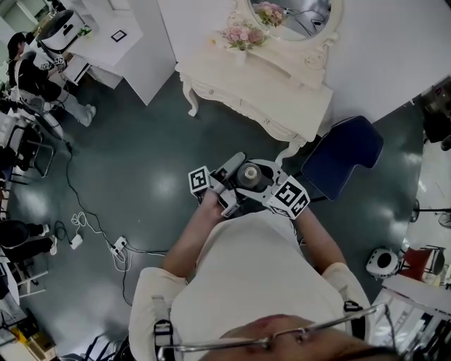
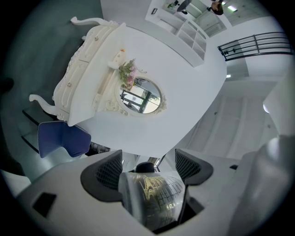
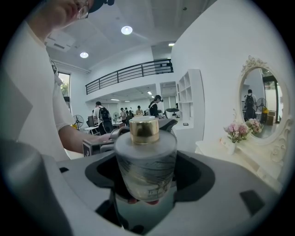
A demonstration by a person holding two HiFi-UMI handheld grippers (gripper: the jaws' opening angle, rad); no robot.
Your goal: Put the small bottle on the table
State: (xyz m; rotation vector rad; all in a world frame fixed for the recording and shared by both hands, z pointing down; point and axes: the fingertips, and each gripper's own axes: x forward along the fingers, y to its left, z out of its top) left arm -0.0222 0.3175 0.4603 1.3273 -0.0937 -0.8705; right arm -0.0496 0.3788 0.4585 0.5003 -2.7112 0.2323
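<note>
The small bottle (image 1: pixel 248 174) is frosted grey glass with a gold pattern and a gold cap. It hangs in front of my chest, above the dark floor. My left gripper (image 1: pixel 236 175) and right gripper (image 1: pixel 258 178) meet around it from either side. In the left gripper view the bottle (image 2: pixel 152 196) sits between the mesh pads (image 2: pixel 105 174) of the left gripper (image 2: pixel 148 169). In the right gripper view it stands upright (image 3: pixel 145 166) inside the right gripper (image 3: pixel 146 177), cap on top. The white dressing table (image 1: pixel 271 99) stands ahead, beyond the grippers.
A pink flower vase (image 1: pixel 241 37) and an oval mirror (image 1: pixel 292 14) stand on the table. A blue chair (image 1: pixel 345 158) is at its right front corner. Cables and a power strip (image 1: pixel 116 247) lie on the floor to the left. People (image 1: pixel 28 70) stand far left.
</note>
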